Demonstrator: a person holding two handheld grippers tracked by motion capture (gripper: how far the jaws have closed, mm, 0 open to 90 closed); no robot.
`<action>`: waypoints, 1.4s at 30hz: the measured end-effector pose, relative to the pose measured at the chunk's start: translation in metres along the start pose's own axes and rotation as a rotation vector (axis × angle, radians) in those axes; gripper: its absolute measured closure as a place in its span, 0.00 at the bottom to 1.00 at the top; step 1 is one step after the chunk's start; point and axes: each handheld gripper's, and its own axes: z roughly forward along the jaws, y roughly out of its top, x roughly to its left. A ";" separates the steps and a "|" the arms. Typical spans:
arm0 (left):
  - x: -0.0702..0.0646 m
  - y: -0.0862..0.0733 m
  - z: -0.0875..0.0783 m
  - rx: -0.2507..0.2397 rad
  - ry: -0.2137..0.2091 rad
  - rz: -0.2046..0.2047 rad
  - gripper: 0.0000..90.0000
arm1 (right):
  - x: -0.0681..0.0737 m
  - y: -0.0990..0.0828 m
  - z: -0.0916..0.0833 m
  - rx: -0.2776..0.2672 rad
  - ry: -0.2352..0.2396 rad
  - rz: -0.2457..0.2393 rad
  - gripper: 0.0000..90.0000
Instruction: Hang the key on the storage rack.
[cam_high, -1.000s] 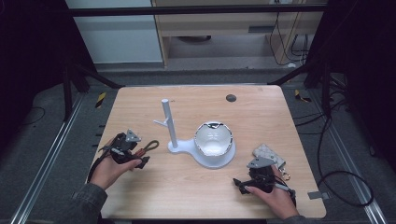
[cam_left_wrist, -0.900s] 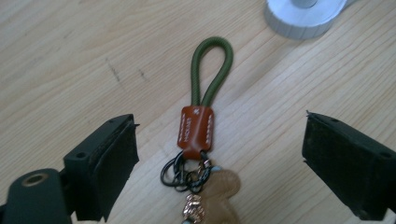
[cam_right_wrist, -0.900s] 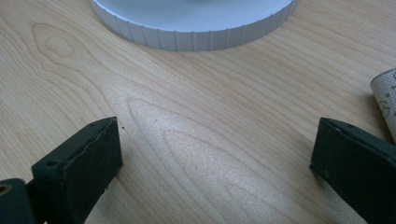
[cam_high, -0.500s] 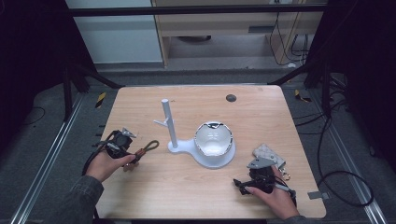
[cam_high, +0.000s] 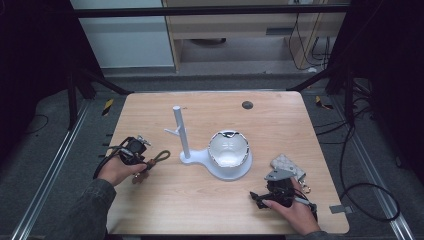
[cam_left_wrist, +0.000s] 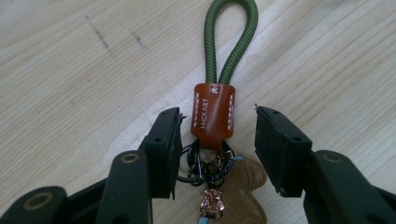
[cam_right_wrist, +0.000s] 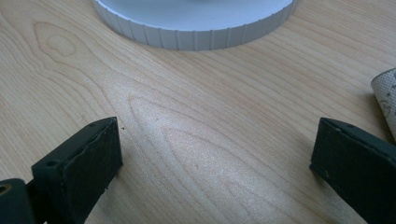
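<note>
A keychain (cam_high: 154, 160) lies on the wooden table at the left: a green cord loop (cam_left_wrist: 232, 37), a brown leather tag (cam_left_wrist: 212, 112), metal rings and a tan bear charm (cam_left_wrist: 243, 186). My left gripper (cam_left_wrist: 217, 121) straddles the tag. Its jaws have just been closing, with the tag between them, and a gap still shows on each side. From above, the left gripper (cam_high: 140, 159) points at the keychain. My right gripper (cam_high: 260, 196) rests near the front right edge, and its jaws (cam_right_wrist: 219, 154) stand wide over bare wood.
A white stand with an upright post (cam_high: 179, 132) and a round ribbed base (cam_right_wrist: 196, 32) sits mid-table, with a shiny white bowl-like piece (cam_high: 228, 148) on it. A pale textured cloth (cam_high: 286, 162) lies behind the right hand. A small dark disc (cam_high: 247, 105) is at the back.
The left hand has shifted a little, and its jaws have narrowed around the keychain's tag. The right hand has stayed where it was.
</note>
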 end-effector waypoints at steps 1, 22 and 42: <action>-0.001 0.001 0.002 0.005 -0.003 0.005 0.57 | 0.000 0.000 0.000 0.000 0.000 0.000 0.02; 0.004 0.008 0.020 0.055 -0.016 0.023 0.67 | 0.000 0.000 0.000 0.000 -0.001 -0.001 0.02; -0.002 -0.002 -0.005 -0.026 -0.010 0.030 0.73 | 0.000 0.000 0.000 -0.002 0.003 -0.005 0.02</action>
